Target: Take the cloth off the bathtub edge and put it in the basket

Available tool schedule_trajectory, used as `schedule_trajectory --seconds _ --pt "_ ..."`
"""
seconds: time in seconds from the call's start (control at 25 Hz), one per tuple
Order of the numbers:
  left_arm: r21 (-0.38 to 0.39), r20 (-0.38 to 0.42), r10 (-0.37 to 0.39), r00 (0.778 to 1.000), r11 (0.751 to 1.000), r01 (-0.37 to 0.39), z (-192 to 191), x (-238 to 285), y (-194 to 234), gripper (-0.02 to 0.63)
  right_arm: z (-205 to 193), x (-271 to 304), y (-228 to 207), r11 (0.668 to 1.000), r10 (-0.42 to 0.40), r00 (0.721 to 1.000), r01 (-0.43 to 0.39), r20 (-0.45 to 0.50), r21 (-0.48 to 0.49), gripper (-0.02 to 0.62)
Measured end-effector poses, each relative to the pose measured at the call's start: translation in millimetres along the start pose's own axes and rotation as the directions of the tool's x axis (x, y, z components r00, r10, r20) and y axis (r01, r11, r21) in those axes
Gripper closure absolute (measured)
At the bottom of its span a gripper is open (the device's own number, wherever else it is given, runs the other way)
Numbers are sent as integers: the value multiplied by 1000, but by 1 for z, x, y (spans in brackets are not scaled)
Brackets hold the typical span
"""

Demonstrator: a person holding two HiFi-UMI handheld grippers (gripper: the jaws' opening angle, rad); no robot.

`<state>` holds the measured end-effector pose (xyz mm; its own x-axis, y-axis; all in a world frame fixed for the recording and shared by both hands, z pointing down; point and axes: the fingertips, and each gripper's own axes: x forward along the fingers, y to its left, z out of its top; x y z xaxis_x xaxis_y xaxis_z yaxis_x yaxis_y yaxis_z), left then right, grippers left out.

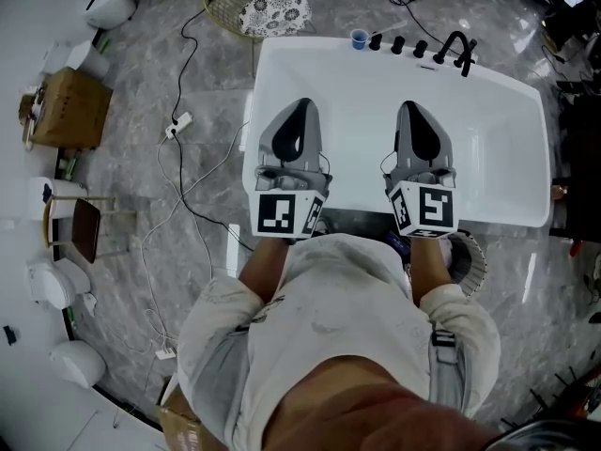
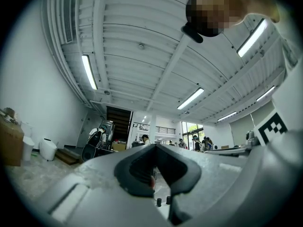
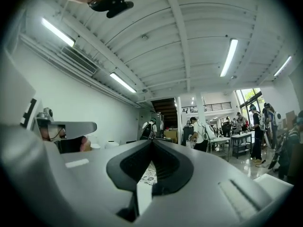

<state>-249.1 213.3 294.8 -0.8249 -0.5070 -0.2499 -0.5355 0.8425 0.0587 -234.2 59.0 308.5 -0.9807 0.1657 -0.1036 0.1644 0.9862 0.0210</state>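
Plainly, the jaws of the left gripper (image 2: 154,146) are seen closed together, their dark pads meeting at the tips with nothing clamped between them. The jaws of the right gripper (image 3: 152,142) are likewise shut tip to tip and hold nothing. Both grippers are held side by side above the white rectangular bathtub (image 1: 507,158), over its near half, and are pointed towards its far rim; each one's black-and-white marker cube is turned up towards the head camera, just over the tub's near edge. The white and black patterned cloth (image 1: 274,12) is found off the tub altogether: it lies inside the round gold wire basket (image 1: 221,9), which stands on the grey marble floor just beyond the tub's far left corner. A black tap set (image 1: 455,50) and a small blue cup (image 1: 359,38) are lined along the tub's far rim. White cables (image 1: 178,181) are trailed over the floor left of the tub, and a brown cardboard box (image 1: 70,109) is set further off on that same side.
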Motion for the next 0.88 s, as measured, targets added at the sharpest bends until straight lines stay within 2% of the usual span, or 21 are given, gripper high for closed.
schedule_trajectory --seconds 0.88 --pt "14 -17 -8 1000 1000 8 -9 1 0 606 -4 4 3 1000 -6 1000 5 -14 -30 594"
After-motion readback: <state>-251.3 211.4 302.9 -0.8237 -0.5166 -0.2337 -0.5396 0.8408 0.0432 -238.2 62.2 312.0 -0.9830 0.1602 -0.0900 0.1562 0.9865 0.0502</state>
